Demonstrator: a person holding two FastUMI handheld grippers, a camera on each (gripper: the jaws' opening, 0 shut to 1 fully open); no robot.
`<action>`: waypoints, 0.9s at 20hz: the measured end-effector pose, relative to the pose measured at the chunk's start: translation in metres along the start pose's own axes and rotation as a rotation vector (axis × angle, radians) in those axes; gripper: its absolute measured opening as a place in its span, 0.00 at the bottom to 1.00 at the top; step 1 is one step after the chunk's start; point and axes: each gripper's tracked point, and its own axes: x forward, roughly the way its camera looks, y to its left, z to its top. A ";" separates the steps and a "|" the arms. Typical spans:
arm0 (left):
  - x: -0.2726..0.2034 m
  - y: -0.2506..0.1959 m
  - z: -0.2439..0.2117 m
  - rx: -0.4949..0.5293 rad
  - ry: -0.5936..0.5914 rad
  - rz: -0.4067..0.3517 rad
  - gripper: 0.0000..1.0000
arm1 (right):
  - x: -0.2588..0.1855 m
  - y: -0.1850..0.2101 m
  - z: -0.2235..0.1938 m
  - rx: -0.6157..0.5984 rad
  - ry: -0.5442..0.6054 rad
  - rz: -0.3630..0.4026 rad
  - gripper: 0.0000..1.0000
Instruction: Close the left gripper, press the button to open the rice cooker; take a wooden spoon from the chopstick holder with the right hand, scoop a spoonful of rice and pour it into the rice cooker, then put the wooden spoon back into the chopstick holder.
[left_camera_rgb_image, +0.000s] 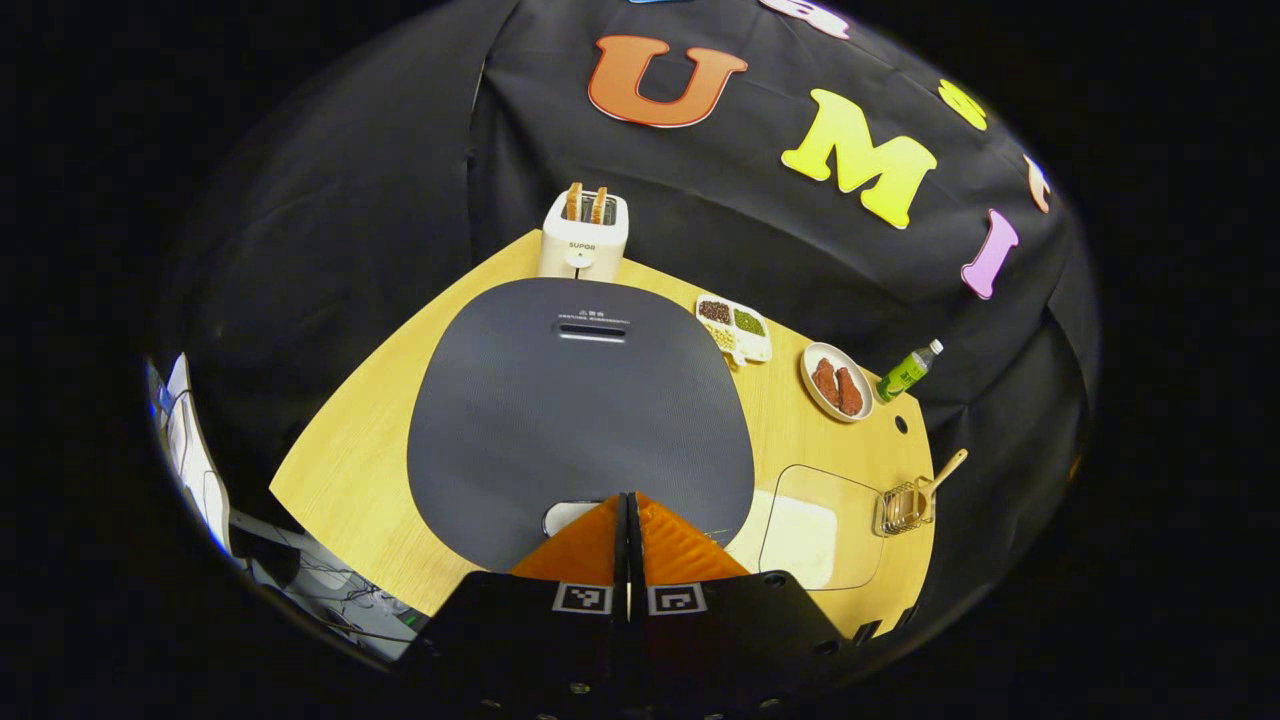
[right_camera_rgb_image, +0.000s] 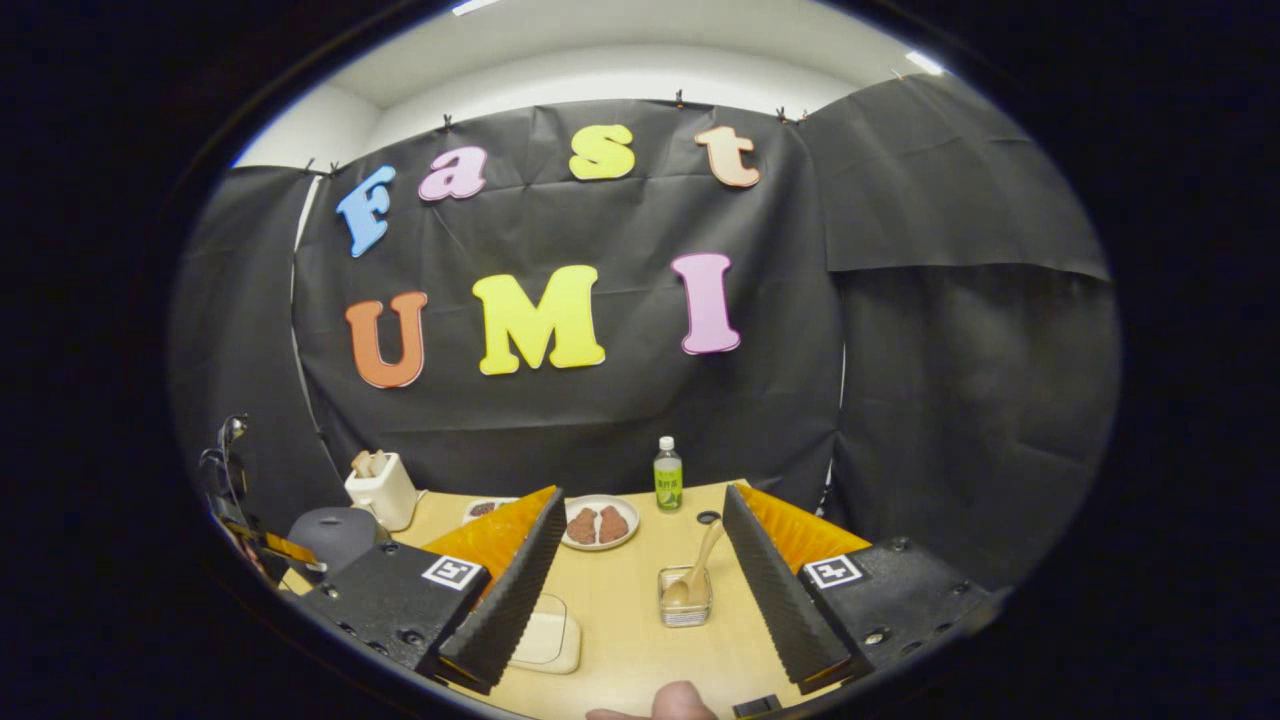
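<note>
In the left gripper view the rice cooker lies right below me, its dark grey lid down. My left gripper is shut with nothing in it, its tips over the lid's near edge beside the white button; I cannot tell if they touch. The wooden spoon stands in the wire chopstick holder at the table's right. In the right gripper view my right gripper is open and empty above the table, with the chopstick holder and wooden spoon between its fingers, farther off. The rice cooker sits far left.
A clear box of rice lies between cooker and holder. A white toaster, a grain tray, a plate of meat and a green bottle line the back. A fingertip shows at the bottom.
</note>
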 end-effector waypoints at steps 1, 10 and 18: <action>0.002 0.002 -0.002 0.009 0.003 0.004 0.00 | 0.000 0.002 -0.001 -0.002 0.004 0.001 1.00; 0.005 0.004 -0.008 -0.093 0.017 -0.045 0.00 | -0.001 0.024 -0.008 0.008 0.023 0.032 1.00; -0.023 -0.010 0.029 -0.091 -0.122 -0.036 0.00 | -0.010 0.013 0.017 -0.040 -0.047 0.019 1.00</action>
